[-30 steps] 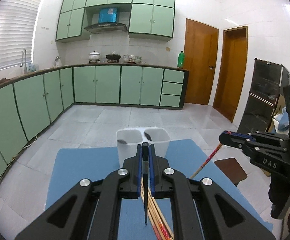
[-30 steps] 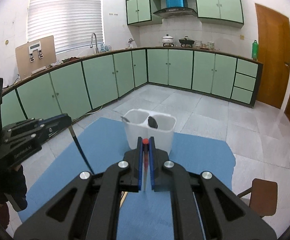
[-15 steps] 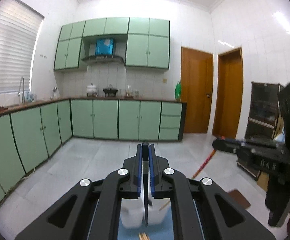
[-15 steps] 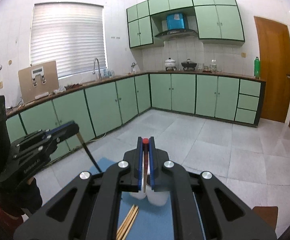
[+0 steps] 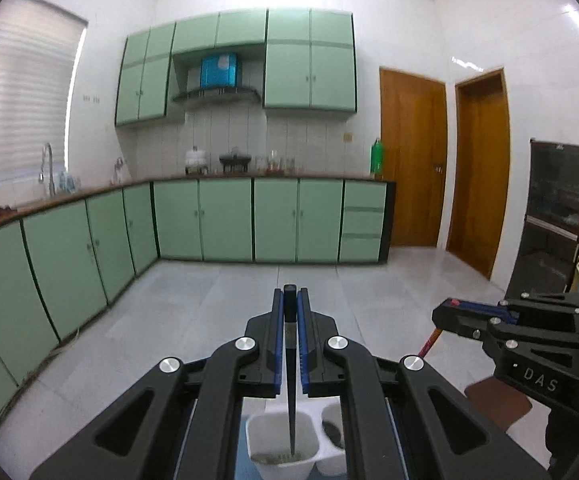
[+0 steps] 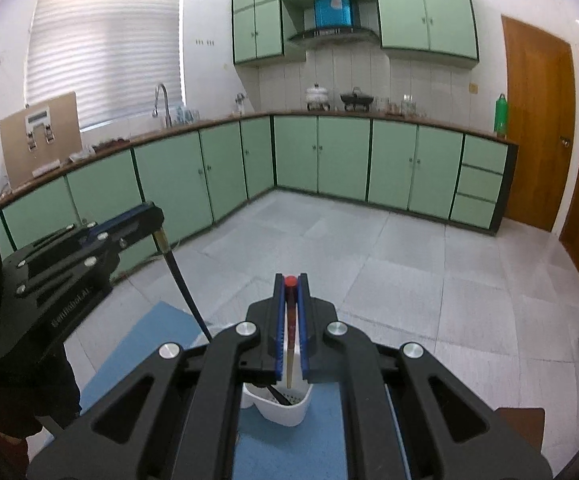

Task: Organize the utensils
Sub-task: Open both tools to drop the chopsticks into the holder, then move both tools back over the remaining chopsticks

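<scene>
The left gripper (image 5: pixel 290 300) clamps a slim black chopstick (image 5: pixel 291 392), tip down inside the left compartment of the white two-compartment plastic holder (image 5: pixel 281 462). The right gripper (image 6: pixel 290 286) pinches a red-tipped wooden chopstick (image 6: pixel 289 354) above the holder, which stands on the blue mat (image 6: pixel 141 344).

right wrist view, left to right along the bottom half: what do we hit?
left gripper → black chopstick it holds → red-tipped chopstick in the right gripper, above the white utensil holder → brown stool at the right edge.
</scene>
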{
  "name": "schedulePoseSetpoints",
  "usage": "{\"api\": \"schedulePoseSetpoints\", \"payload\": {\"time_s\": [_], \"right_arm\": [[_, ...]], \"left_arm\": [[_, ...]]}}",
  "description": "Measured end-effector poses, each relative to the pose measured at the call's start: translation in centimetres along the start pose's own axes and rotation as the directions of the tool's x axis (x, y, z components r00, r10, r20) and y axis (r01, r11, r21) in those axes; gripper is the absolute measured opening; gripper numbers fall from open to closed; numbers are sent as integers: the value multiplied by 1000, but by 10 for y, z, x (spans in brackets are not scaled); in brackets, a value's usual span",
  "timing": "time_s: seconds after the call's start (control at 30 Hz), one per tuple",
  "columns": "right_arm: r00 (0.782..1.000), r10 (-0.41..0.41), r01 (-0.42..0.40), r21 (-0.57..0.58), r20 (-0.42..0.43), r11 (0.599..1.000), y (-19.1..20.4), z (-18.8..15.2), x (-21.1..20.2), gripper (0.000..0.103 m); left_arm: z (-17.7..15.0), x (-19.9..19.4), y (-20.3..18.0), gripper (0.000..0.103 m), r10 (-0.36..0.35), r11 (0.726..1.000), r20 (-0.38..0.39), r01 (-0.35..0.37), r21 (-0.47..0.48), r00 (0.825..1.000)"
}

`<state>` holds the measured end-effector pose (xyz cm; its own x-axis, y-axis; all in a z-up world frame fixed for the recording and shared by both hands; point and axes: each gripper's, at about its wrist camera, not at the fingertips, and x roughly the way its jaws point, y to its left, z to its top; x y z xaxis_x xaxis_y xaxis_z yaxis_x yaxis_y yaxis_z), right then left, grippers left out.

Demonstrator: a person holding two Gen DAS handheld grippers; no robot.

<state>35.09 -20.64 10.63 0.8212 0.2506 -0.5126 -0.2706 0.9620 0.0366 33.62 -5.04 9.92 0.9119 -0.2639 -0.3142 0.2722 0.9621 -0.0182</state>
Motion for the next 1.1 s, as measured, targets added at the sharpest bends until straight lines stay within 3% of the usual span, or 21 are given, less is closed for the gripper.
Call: {"api": "schedulePoseSetpoints", "payload": {"time_s": [0.17,0.27,0.33,0.5,0.7,0.87,1.1], "right_arm": [[999,4,-4,16,-33,1000,2,-16,11,12],[1000,-16,16,31,-2,999,-1,-20,-1,31],[999,-29,29,35,22,999,-2,-23,-13,34],[996,-49,46,45,74,998,-5,-42,-50,56],[994,-61,57,41,92,998,9,-96,-85,84],[997,-71,69,56,32,996,28,-151,-90,89],[989,-55,69,105,-136,992,48,-230,-69,89]], "left_arm": [[-17,12,4,12,-15,1000,-63,14,-13,998],[-18,1,6,23,-12,1000,-53,12,-5,999],[-18,-12,6,28,-15,1000,-44,15,-1,999],[-24,-42,7,42,-13,1000,-36,12,-3,999],[-68,-81,4,52,-11,999,-97,8,-31,995],[-128,-96,5,55,-1,998,-203,-11,-59,979],[-204,-100,8,57,9,997,-369,-39,-72,929]]}}
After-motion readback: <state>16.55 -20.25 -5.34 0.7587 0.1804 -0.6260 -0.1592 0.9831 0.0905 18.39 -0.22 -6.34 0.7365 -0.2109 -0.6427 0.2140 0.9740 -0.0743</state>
